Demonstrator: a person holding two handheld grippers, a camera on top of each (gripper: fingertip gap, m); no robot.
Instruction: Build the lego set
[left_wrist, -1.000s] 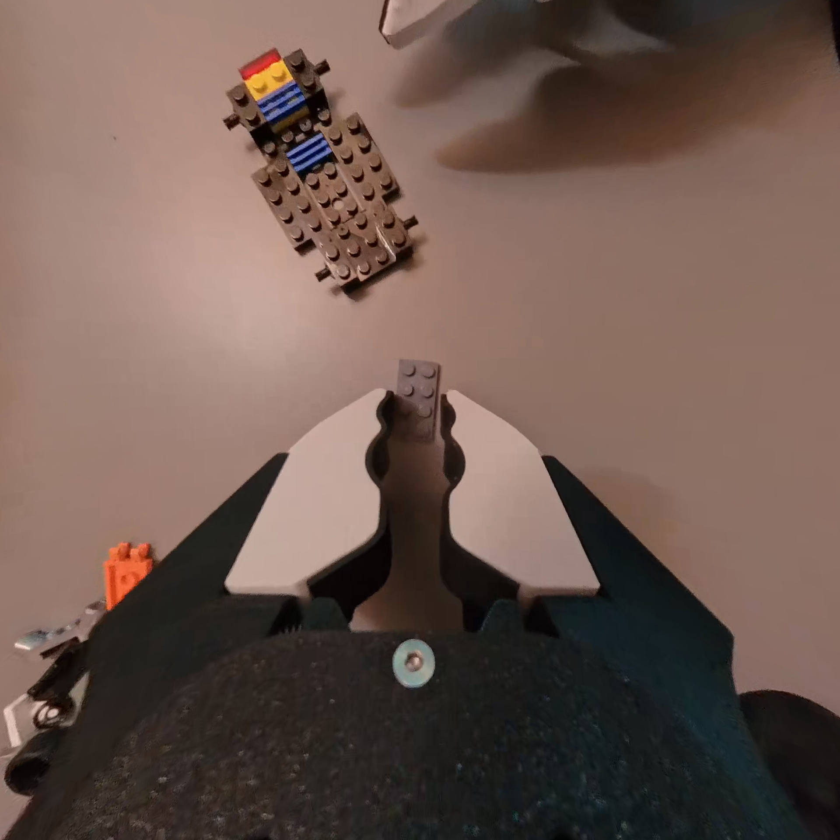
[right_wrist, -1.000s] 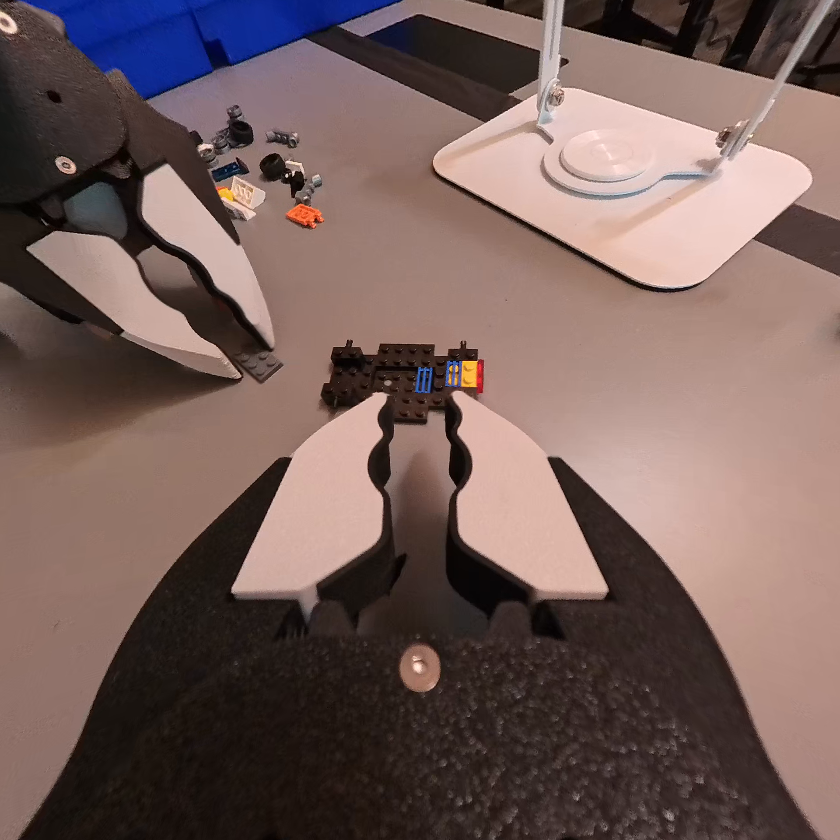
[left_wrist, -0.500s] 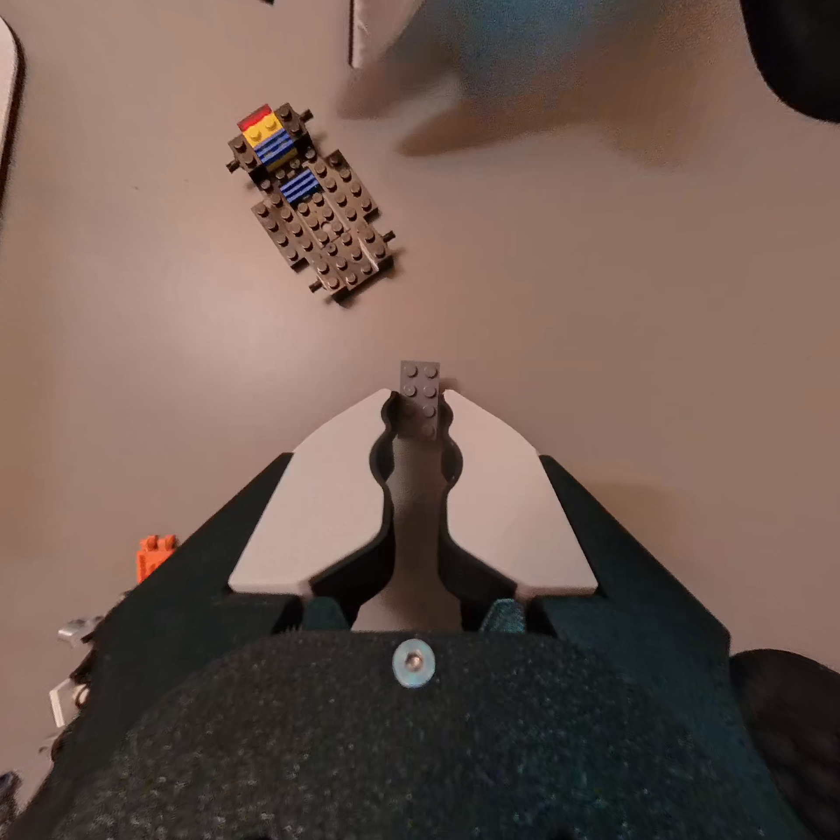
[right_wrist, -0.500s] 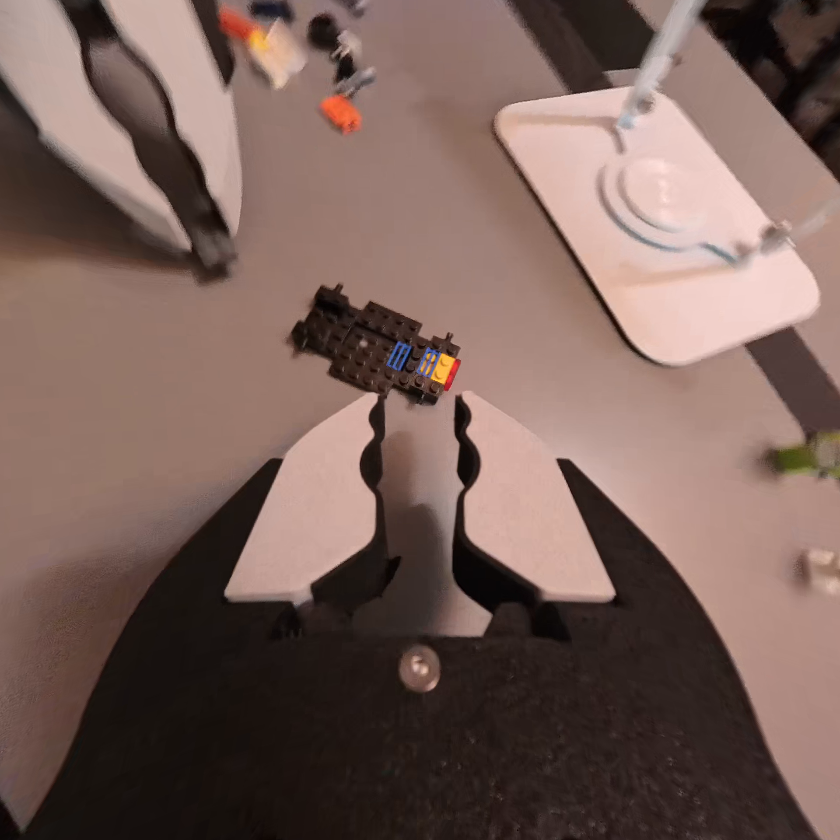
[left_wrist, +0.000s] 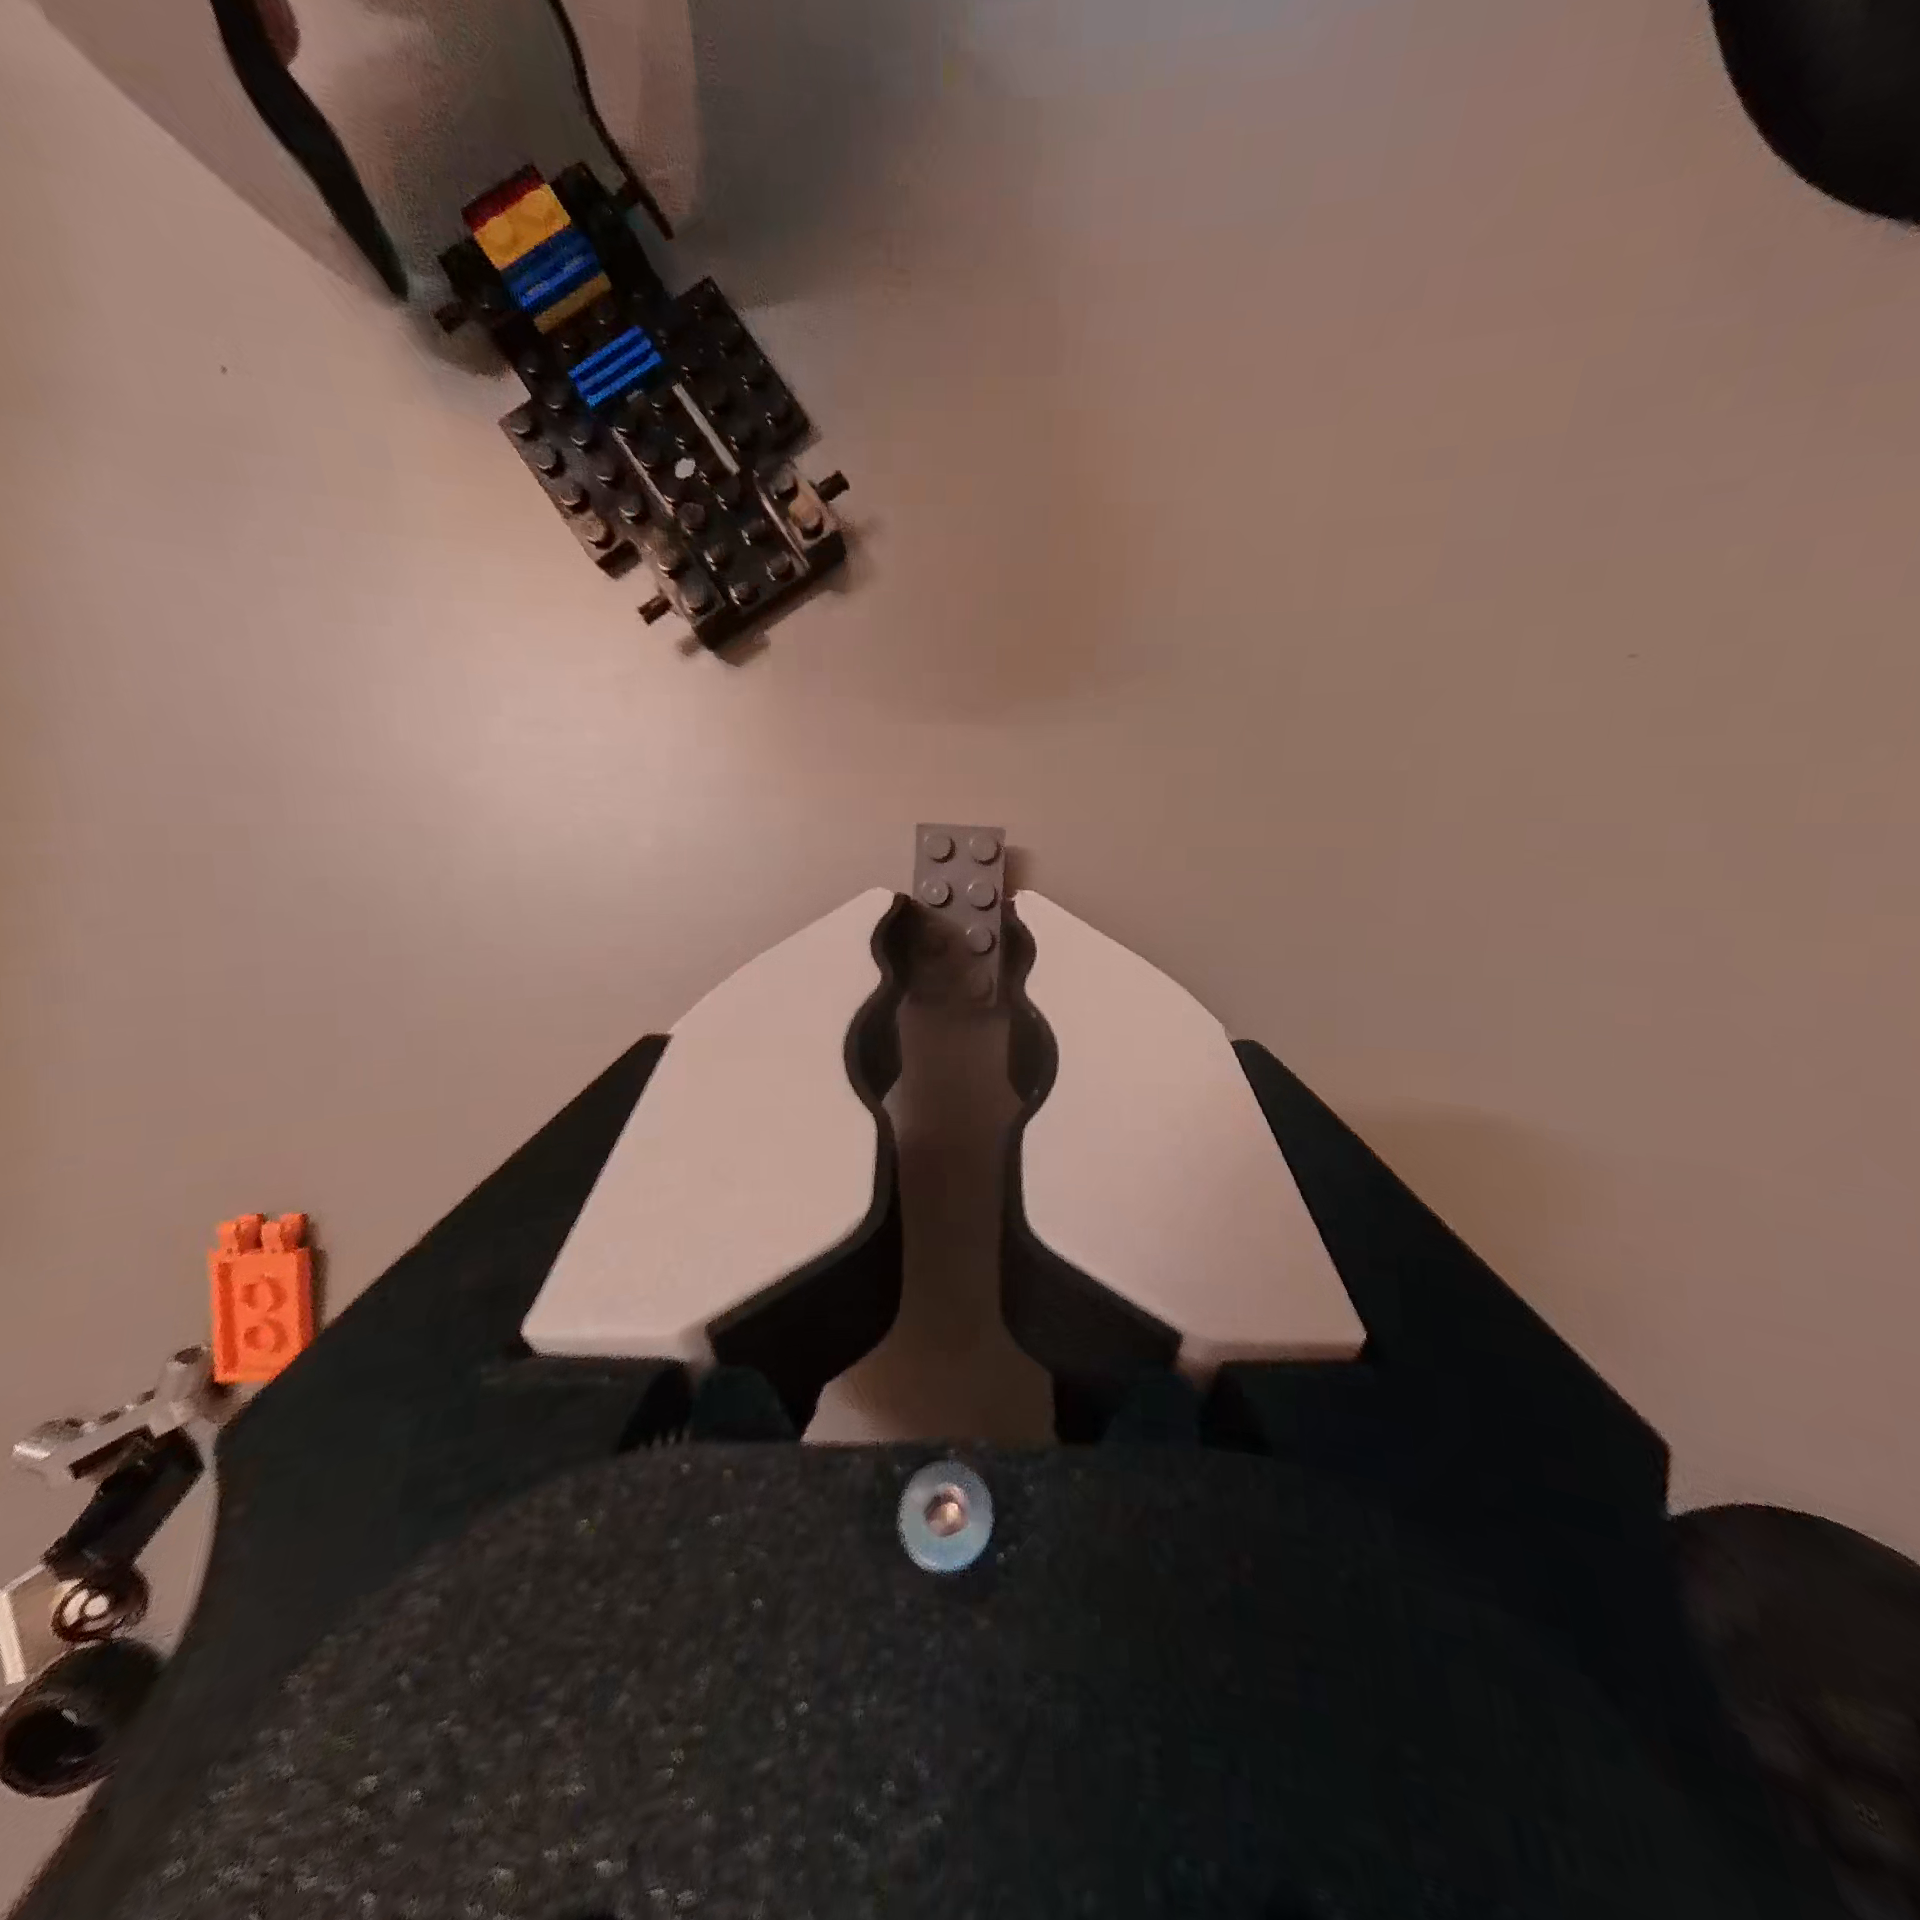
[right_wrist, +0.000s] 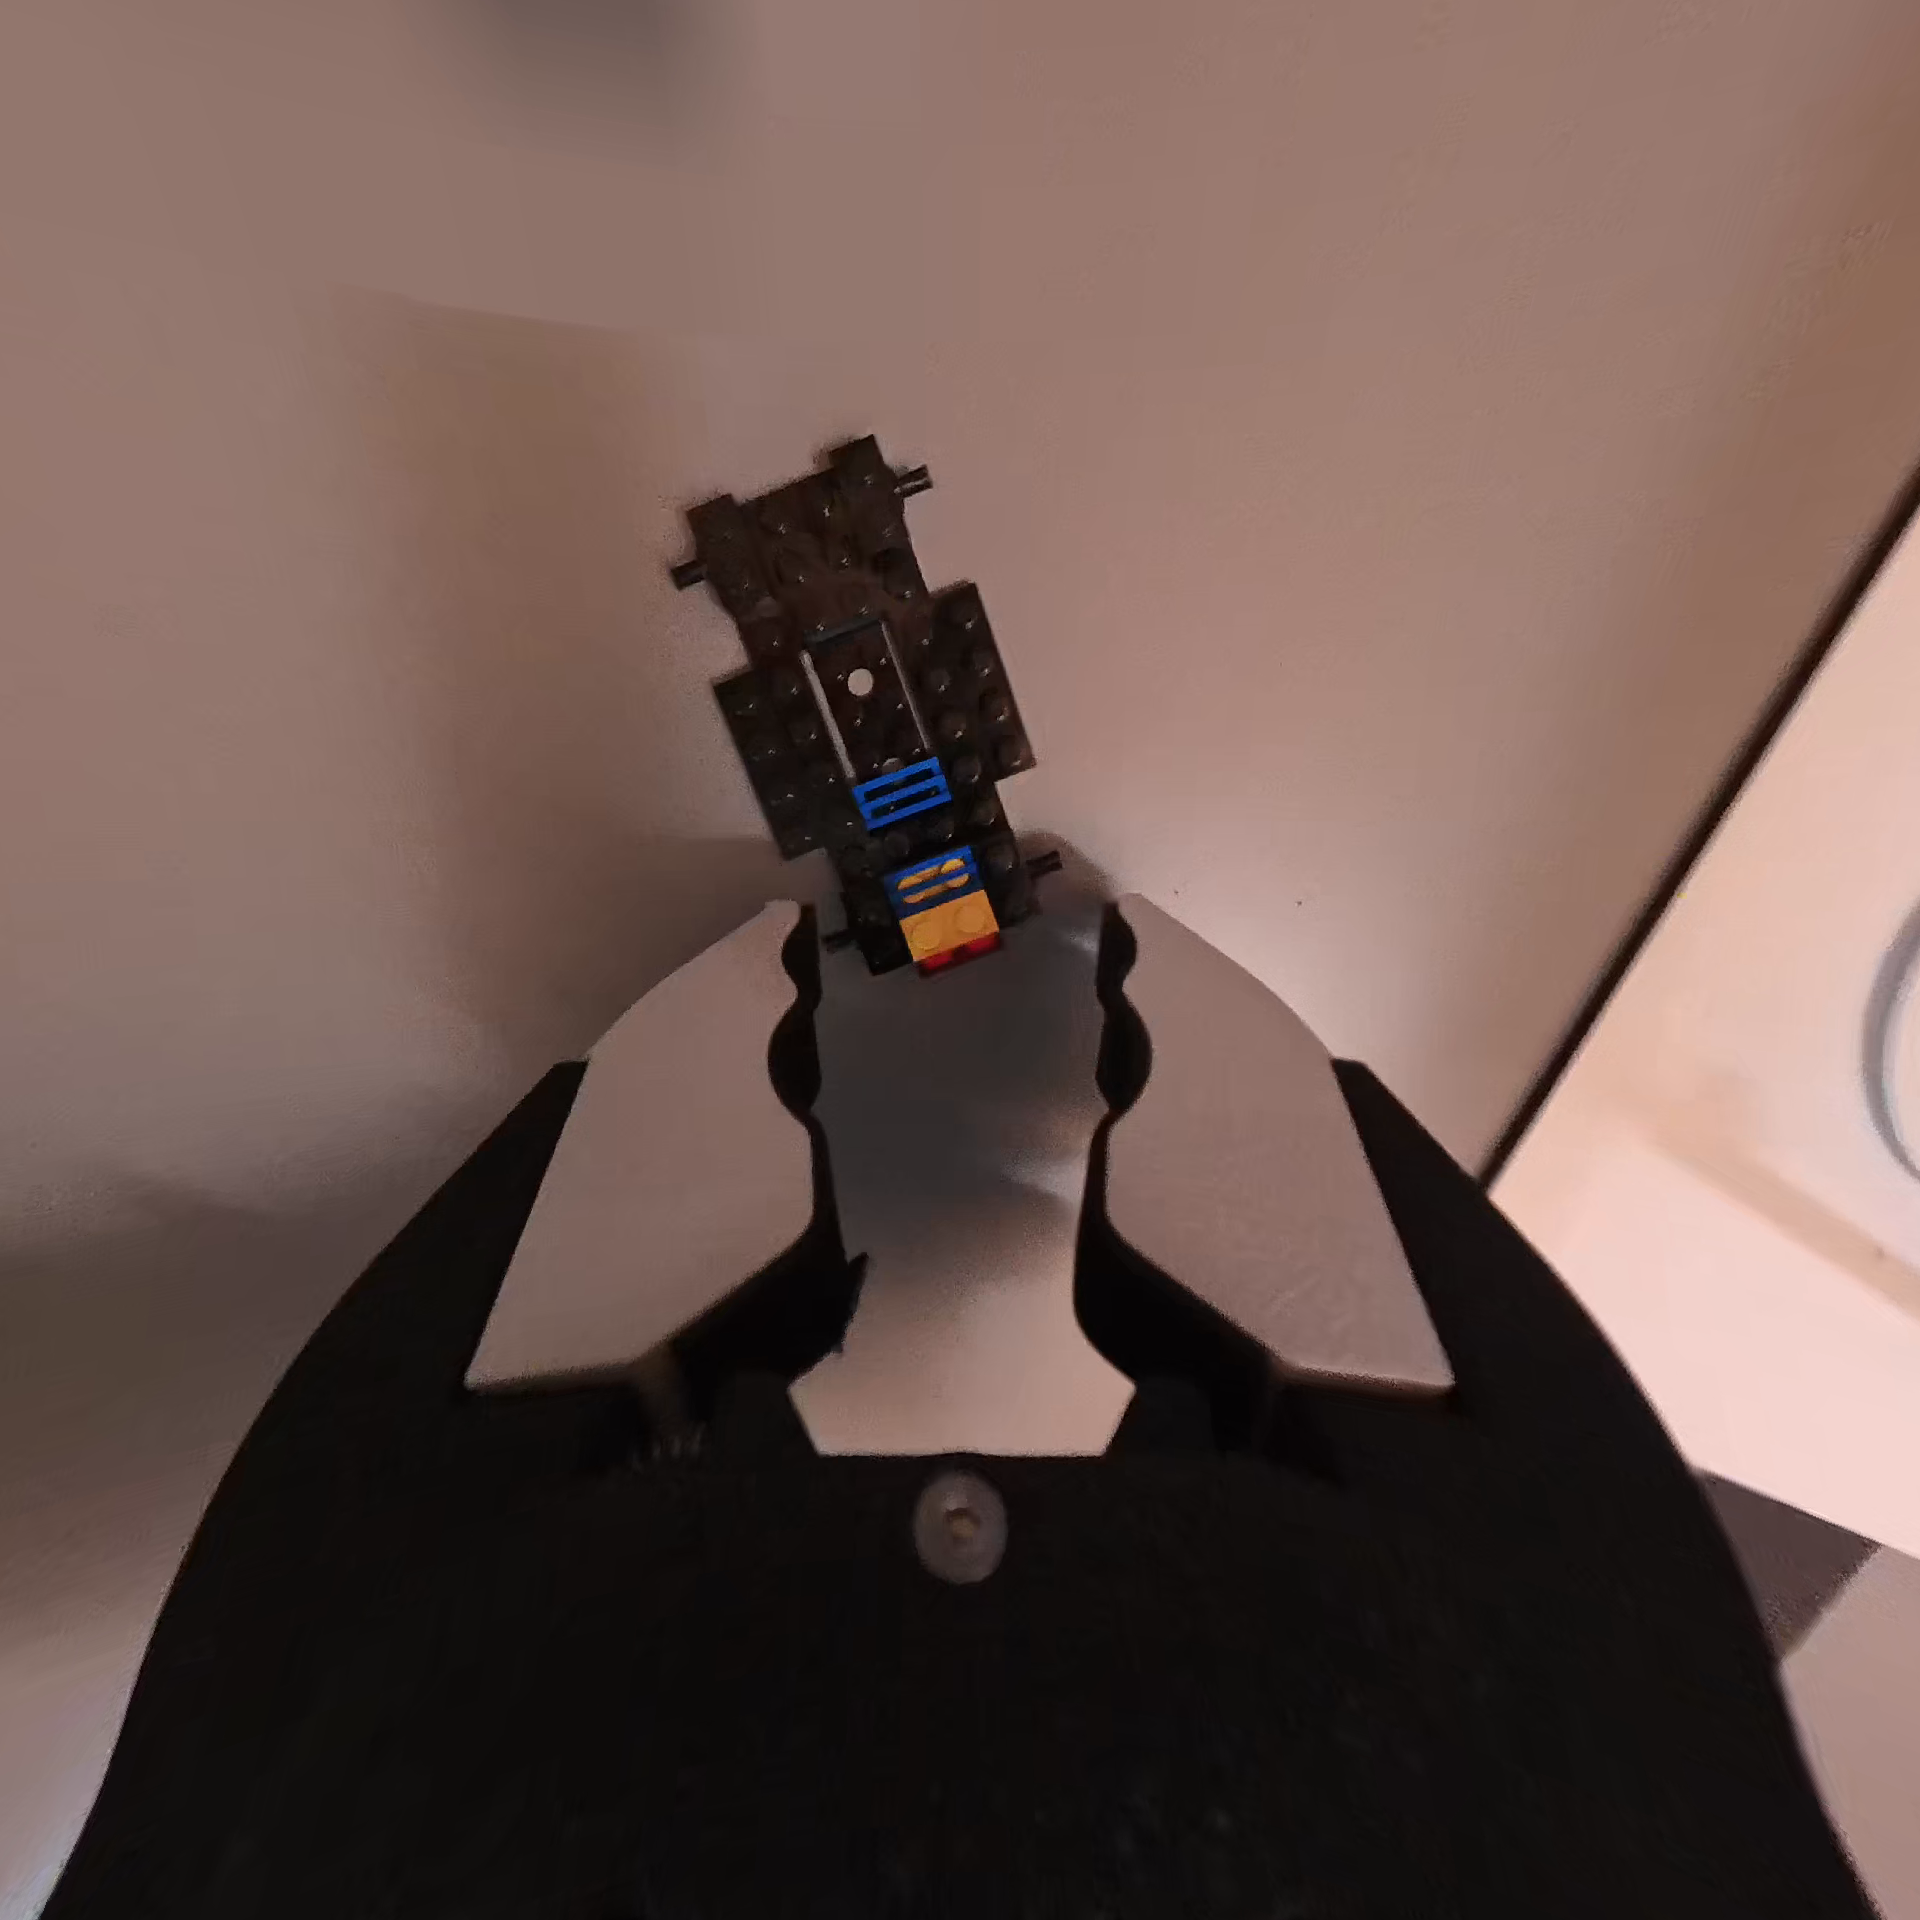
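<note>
A: The black car chassis (right_wrist: 868, 707) lies flat on the tabletop (left_wrist: 1351, 623). Light and rigid, I'd judge, though its plates may pop apart if twisted. The right hand-held gripper (right_wrist: 951, 920), fingers apart, hovers at its yellow-and-red end; grip across the narrow sides there.

B: And the grey 2x4 plate (left_wrist: 961, 909)?

A: Clamped in the left hand-held gripper (left_wrist: 956, 914), thin and slippery; its long edges are pinched, studs up.
</note>
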